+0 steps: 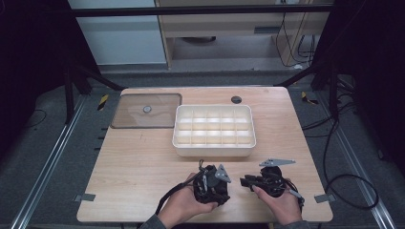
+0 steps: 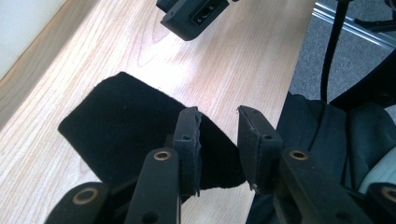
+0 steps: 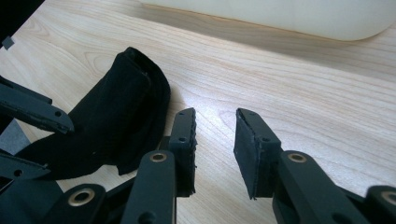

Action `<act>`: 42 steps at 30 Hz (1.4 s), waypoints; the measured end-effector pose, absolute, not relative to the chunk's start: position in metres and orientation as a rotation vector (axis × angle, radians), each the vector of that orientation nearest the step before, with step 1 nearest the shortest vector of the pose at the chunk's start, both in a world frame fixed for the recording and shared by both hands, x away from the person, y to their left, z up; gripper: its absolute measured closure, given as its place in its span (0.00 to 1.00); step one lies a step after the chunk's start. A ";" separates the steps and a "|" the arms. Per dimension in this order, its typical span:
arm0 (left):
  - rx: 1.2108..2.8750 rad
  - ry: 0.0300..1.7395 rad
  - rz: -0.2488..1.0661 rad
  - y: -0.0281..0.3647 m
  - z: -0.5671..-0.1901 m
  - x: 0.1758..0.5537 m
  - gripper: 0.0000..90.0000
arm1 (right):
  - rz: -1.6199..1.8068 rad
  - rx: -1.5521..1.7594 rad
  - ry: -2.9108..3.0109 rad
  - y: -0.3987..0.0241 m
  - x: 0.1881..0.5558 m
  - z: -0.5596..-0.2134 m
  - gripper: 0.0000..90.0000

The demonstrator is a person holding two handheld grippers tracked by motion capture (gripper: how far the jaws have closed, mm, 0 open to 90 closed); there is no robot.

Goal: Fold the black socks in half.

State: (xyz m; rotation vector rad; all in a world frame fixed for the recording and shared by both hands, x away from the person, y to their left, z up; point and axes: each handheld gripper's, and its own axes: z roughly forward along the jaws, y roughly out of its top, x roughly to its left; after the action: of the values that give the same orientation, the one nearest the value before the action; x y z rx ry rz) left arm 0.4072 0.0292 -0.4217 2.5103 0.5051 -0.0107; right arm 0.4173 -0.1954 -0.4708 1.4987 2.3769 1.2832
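A piece of black cloth [image 2: 126, 116] lies folded on the wooden table, just left of my left gripper [image 2: 219, 116]. That gripper's jaws stand apart, and the pads press on nothing; the cloth's edge shows low in the gap. In the right gripper view the cloth [image 3: 121, 107] bulges up to the left of my right gripper [image 3: 215, 116], which is open over bare wood. In the high view both hands hold the left gripper [image 1: 217, 186] and the right gripper [image 1: 246, 181] tip to tip near the table's front edge.
A white tray [image 1: 214, 151] with several compartments stands mid-table, just beyond the grippers; its wall [image 3: 289, 14] lies ahead of the right gripper. A clear lid [image 1: 133, 119] lies at the back left. A black round hole [image 1: 236, 99] sits near the far edge.
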 end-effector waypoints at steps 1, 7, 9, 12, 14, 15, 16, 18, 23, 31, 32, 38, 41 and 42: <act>2.513 0.504 -0.015 0.029 -0.421 0.407 0.78 | 1.285 1.501 2.373 -0.196 0.417 -0.471 0.76; 2.517 0.501 -0.022 0.027 -0.421 0.407 0.80 | 1.290 1.511 2.364 -0.200 0.417 -0.469 0.76; 2.520 0.508 -0.026 0.023 -0.427 0.408 0.81 | 1.290 1.512 2.363 -0.200 0.418 -0.469 0.76; 2.519 0.507 -0.031 0.018 -0.432 0.409 0.80 | 1.291 1.510 2.361 -0.200 0.417 -0.469 0.76; 2.511 0.525 -0.018 0.015 -0.435 0.412 0.80 | 1.288 1.513 2.356 -0.200 0.418 -0.469 0.76; 2.509 0.534 -0.017 0.014 -0.437 0.413 0.80 | 1.290 1.511 2.354 -0.201 0.418 -0.469 0.75; 2.506 0.540 -0.012 0.013 -0.439 0.415 0.80 | 1.291 1.514 2.354 -0.201 0.418 -0.468 0.75; 2.500 0.557 -0.011 0.011 -0.442 0.417 0.80 | 1.289 1.513 2.349 -0.203 0.418 -0.468 0.75; 2.492 0.575 -0.010 0.004 -0.449 0.420 0.80 | 1.288 1.517 2.341 -0.204 0.418 -0.468 0.75; 2.484 0.574 -0.004 0.005 -0.447 0.418 0.76 | 1.293 1.526 2.319 -0.206 0.418 -0.465 0.73; 2.478 0.580 -0.002 0.006 -0.447 0.419 0.75 | 1.295 1.528 2.316 -0.206 0.418 -0.464 0.73; 2.467 0.582 0.002 0.012 -0.443 0.421 0.71 | 1.288 1.525 2.319 -0.206 0.418 -0.464 0.72; 2.452 0.594 0.000 0.014 -0.441 0.421 0.69 | 1.287 1.522 2.322 -0.204 0.418 -0.465 0.72; 2.449 0.597 -0.001 0.014 -0.440 0.421 0.69 | 1.287 1.521 2.323 -0.204 0.418 -0.465 0.72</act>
State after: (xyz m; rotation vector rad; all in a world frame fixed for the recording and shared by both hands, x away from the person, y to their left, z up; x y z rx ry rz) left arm 0.4213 0.0142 -0.4401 2.4486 0.5970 -0.0008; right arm 0.4178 -0.2041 -0.4646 1.5211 2.3227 1.2869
